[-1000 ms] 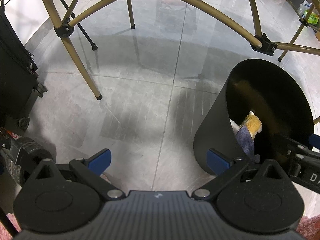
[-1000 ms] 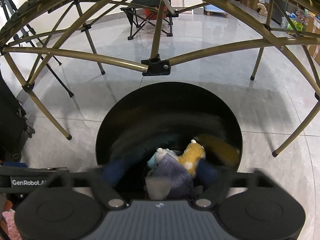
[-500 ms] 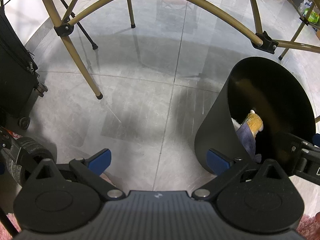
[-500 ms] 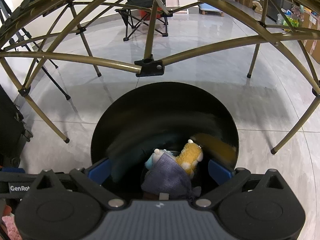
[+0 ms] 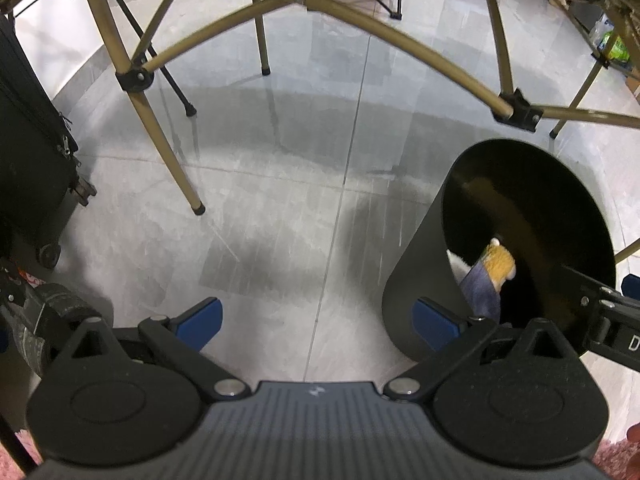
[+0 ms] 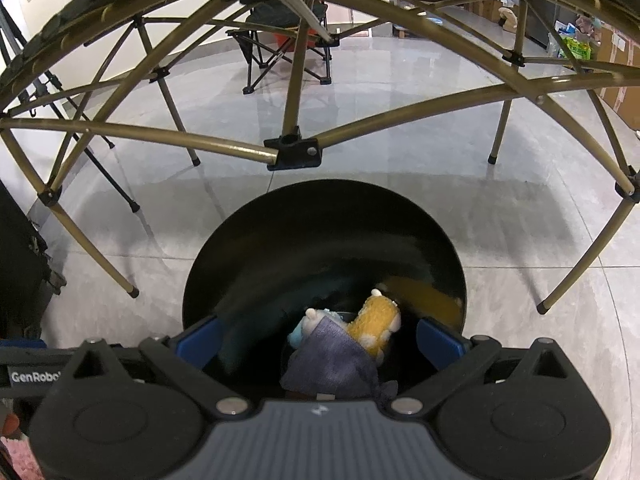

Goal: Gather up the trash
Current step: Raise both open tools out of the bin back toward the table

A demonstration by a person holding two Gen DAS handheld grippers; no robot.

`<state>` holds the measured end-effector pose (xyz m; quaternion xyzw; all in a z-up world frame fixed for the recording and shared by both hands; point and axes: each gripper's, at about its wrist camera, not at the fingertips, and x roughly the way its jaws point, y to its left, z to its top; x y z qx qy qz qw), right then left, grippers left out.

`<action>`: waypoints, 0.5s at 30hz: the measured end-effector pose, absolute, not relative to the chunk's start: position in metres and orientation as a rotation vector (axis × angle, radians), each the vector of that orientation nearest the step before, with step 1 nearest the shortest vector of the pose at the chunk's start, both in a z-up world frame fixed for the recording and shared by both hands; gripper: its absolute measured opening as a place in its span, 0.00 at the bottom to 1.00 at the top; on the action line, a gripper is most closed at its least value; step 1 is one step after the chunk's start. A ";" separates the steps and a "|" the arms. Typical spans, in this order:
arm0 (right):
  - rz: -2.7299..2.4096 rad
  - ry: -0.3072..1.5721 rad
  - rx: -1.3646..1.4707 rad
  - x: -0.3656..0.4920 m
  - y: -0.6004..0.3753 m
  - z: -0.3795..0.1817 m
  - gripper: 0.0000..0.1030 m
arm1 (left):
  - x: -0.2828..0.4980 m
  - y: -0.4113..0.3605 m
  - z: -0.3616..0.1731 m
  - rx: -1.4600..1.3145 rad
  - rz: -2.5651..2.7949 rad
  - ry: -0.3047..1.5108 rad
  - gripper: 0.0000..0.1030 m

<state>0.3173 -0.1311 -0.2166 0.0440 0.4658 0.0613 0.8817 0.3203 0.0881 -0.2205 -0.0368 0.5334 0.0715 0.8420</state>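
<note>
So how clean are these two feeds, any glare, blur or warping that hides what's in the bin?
Right wrist view: smeared reflections streak the black bin's glossy inner wall, yet the yellow plush toy and blue-grey cloth read sharply. Left wrist view: fisheye bows the table frame, and floor glare is soft.

Gold folding-table frame [image 6: 224, 148] over grey tiled floor [image 5: 280, 184], black suitcase [image 5: 28, 152] left, camp chair [image 6: 280, 40] beyond.

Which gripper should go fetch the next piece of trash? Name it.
Left, probably. The left gripper is open over bare floor beside the black bin. The right gripper, open and empty, hangs over the bin's mouth, above the plush toys.
</note>
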 end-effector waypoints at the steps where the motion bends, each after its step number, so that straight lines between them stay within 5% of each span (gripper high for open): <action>1: 0.129 0.963 0.093 0.317 -0.132 -0.215 1.00 | 0.320 0.087 -0.217 -0.080 0.152 1.117 1.00; 15: 0.167 0.703 0.117 0.295 -0.156 -0.149 1.00 | 0.299 0.075 -0.159 -0.100 0.147 0.871 1.00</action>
